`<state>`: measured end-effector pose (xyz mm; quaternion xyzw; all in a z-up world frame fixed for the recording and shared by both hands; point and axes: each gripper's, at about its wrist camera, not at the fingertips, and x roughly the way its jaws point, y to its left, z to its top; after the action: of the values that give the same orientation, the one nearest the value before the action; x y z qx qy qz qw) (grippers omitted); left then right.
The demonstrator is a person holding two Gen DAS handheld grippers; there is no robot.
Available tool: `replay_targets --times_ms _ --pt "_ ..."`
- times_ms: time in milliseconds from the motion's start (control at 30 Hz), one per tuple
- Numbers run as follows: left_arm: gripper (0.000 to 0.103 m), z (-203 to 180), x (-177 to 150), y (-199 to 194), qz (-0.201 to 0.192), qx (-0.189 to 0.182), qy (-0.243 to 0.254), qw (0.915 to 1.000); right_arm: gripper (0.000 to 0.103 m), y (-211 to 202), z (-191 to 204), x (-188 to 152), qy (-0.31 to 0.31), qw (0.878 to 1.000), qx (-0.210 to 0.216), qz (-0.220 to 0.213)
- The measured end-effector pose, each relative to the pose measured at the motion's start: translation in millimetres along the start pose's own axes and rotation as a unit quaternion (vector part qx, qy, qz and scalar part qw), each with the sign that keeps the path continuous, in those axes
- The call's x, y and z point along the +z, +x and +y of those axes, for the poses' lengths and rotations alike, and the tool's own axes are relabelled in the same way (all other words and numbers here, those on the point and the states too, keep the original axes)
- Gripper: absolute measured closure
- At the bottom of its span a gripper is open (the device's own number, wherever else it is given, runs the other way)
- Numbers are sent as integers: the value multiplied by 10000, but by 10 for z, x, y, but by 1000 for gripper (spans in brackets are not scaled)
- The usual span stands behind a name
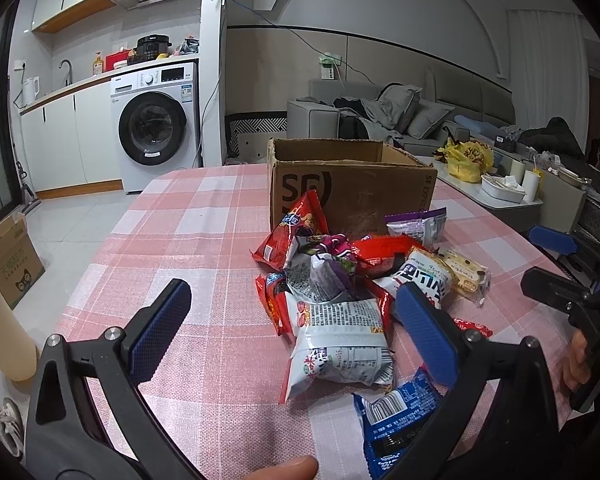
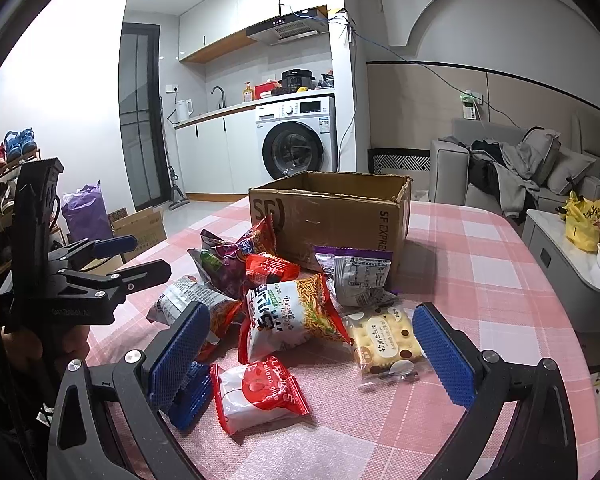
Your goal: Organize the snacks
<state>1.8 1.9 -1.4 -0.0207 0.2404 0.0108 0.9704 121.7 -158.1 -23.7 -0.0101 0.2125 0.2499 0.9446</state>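
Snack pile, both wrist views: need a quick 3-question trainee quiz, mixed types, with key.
1. True or false: the left gripper is shut on a packet.
2. Which packet lies nearest the right gripper's right finger? A) cracker packet B) purple-edged packet C) blue packet
3. Fill in: the snacks lie on the checked tablecloth in front of the open ____.

Key: 1 false, both grippers open and empty. 2 A. 3 cardboard box.
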Motion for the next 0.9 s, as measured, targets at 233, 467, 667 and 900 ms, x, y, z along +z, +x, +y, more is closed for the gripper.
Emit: replay_targets --times_ms 233,467,667,900 --pt "1 8 2 1 -4 7 3 10000 0 -3 8 2 -13 10000 -22 5" --pt "1 25 4 -1 4 22 -11 10000 0 2 7 3 0 10000 -23 17" --pt "1 35 4 -11 1 37 -11 10000 0 -14 -12 18 42 10000 -43 30" --pt "1 31 5 -15 0 44 -14 10000 0 -11 -16 18 24 9999 -68 74"
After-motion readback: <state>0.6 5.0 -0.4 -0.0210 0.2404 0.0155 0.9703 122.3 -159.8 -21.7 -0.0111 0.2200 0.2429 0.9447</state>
